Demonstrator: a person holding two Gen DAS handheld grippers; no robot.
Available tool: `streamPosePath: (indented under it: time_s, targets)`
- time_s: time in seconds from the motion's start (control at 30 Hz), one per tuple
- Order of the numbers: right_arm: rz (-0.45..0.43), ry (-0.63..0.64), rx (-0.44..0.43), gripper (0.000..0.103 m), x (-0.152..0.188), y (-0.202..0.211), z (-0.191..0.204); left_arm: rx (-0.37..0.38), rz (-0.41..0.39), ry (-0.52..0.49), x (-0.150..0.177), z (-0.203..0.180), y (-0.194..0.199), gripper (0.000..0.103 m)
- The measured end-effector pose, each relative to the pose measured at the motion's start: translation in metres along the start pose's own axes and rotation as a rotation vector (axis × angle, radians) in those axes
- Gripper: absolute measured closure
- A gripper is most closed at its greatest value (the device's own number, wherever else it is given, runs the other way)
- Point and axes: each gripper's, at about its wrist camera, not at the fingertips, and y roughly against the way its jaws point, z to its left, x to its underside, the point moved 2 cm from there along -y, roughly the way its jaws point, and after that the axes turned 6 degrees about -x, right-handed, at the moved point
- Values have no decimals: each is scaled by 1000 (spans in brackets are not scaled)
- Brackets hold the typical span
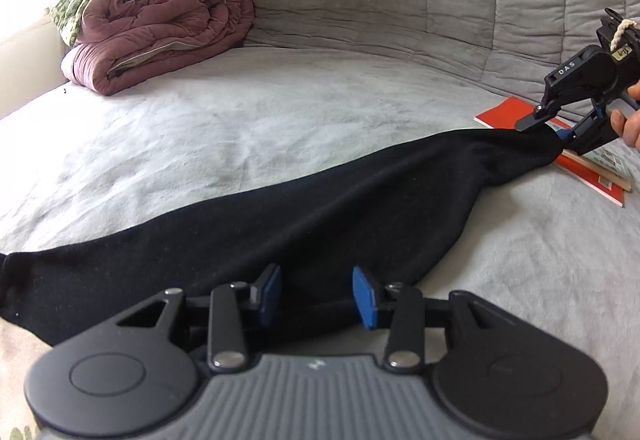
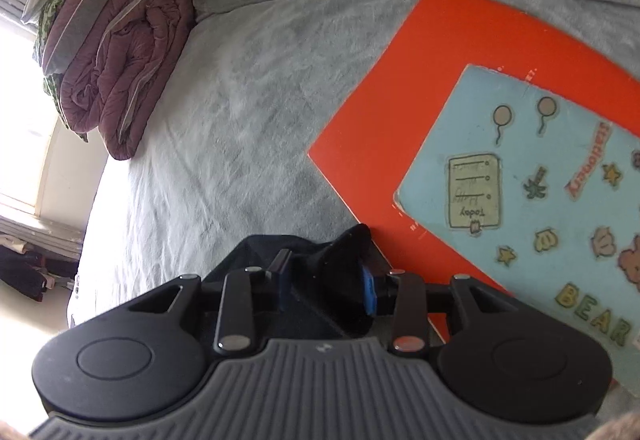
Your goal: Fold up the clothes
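Left wrist, black garment (image 1: 280,216) (unfolded), grey bedcover (image 1: 240,128)

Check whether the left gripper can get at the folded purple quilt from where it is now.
Probably not without moving: the left gripper sits over the black garment, and the purple quilt lies across open bed. Nothing blocks the way.

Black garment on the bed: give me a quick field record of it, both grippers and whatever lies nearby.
garment: black fabric garment, stretched in a band across the grey bedspread
left gripper: left gripper, blue pads apart, garment edge between them
right gripper: right gripper, garment's far corner bunched between its jaws
under right corner: red book with a light blue cover panel
far corner: rolled mauve quilt, pillows stacked on top
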Motion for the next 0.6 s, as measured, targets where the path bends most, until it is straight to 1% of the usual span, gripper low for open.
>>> streamPosePath:
  time_s: [0.03,0.07,0.2,0.23,0.3,0.4,0.47,0.53,0.6]
  targets:
    - [-25,1,-21,78,0,-2,1,3,-1,3,0,0,0,63]
    - [-51,24,-39,94,0,-3,4,6,-1,6,0,-1,0,63]
    - [-215,270,-28,95,-2,9,34,21,-3,19,-1,-3,0,63]
    - [-245,305,-26,95,-5,13,39,31,-4,22,-1,-4,0,63]
    - [-288,382,20,95,-11,17,45,44,-3,26,-1,-8,-2,63]
    - [-269,493,154,95,-18,-1,47,56,-2,32,-2,-15,-5,63]
    - [-244,535,211,95,-17,-20,43,57,1,46,-4,-19,-7,63]
    - [-228,577,286,95,-12,-37,36,61,6,51,-4,-24,-7,63]
    - [-262,631,323,97,-3,-42,33,69,12,49,-4,-29,-6,63]
